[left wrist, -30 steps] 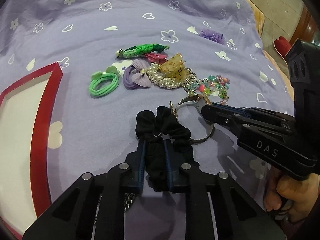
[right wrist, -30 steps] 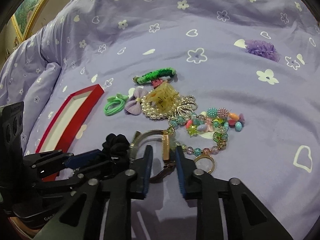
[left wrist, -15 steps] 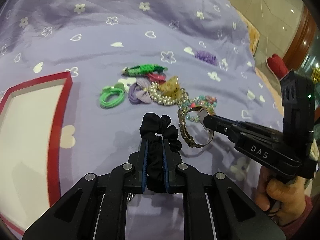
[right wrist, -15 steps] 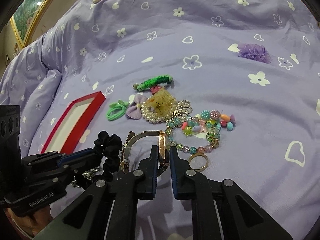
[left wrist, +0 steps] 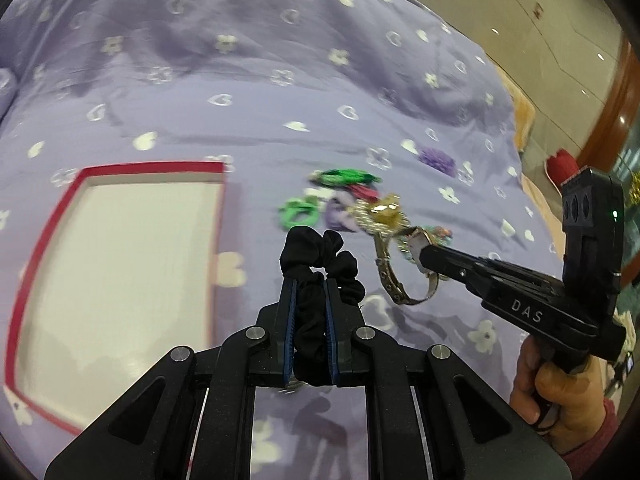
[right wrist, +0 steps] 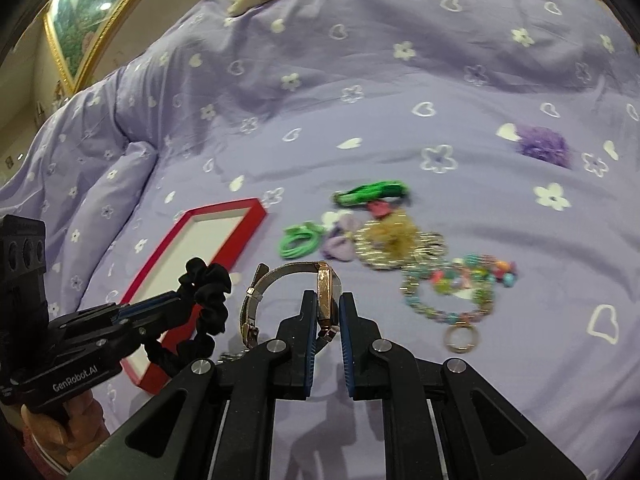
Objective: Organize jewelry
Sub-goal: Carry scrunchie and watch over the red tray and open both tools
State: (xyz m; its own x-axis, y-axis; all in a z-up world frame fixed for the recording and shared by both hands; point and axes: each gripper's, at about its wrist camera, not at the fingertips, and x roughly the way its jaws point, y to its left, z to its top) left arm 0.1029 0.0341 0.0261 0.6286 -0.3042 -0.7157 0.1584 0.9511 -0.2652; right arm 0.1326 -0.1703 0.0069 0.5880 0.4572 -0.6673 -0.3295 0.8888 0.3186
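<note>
Left wrist view: left tool (left wrist: 310, 292) clamps black scrunchie (left wrist: 316, 256); right tool (right wrist: 325, 312) clamps wristwatch (right wrist: 324, 292).

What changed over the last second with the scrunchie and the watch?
Both came up off the bedspread: the left gripper lifted the black scrunchie toward the red tray, and the right gripper, its jaws shutting on the watch, raised it. The remaining pile stayed put.
</note>
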